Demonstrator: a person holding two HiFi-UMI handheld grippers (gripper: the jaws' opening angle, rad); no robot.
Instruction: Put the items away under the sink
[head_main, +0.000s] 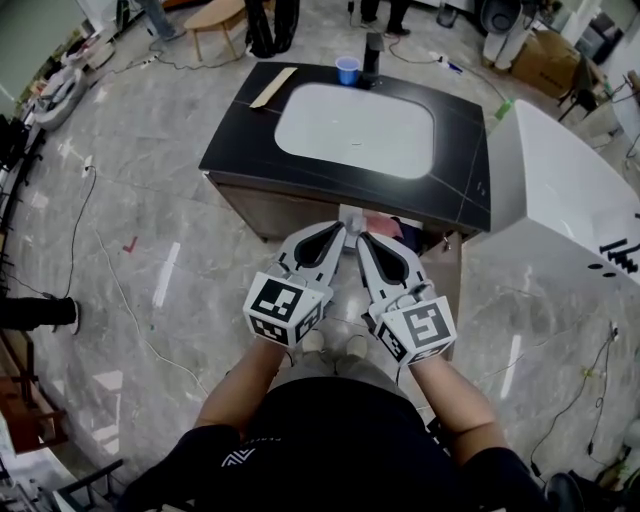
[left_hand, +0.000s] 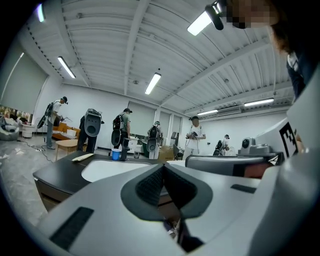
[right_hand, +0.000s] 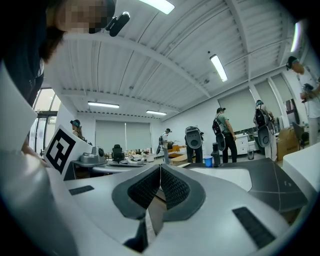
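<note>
A black counter (head_main: 240, 140) with a white sink basin (head_main: 355, 128) stands ahead of me. On its far edge are a blue cup (head_main: 347, 70) and a dark upright bottle-like thing (head_main: 372, 55); a pale wooden strip (head_main: 272, 87) lies at its far left. My left gripper (head_main: 338, 232) and right gripper (head_main: 362, 240) are side by side, level, in front of the cabinet below the sink. Both are shut with nothing between the pads. Something pinkish (head_main: 383, 225) shows in the cabinet opening behind the tips. The cup (left_hand: 116, 154) (right_hand: 208, 161) shows in both gripper views.
A large white tub-like unit (head_main: 560, 180) stands right of the counter, with a green bottle (head_main: 503, 108) at its far corner. Cables trail over the grey floor (head_main: 130, 290) on the left. Several people with gear stand beyond the counter (left_hand: 122, 127).
</note>
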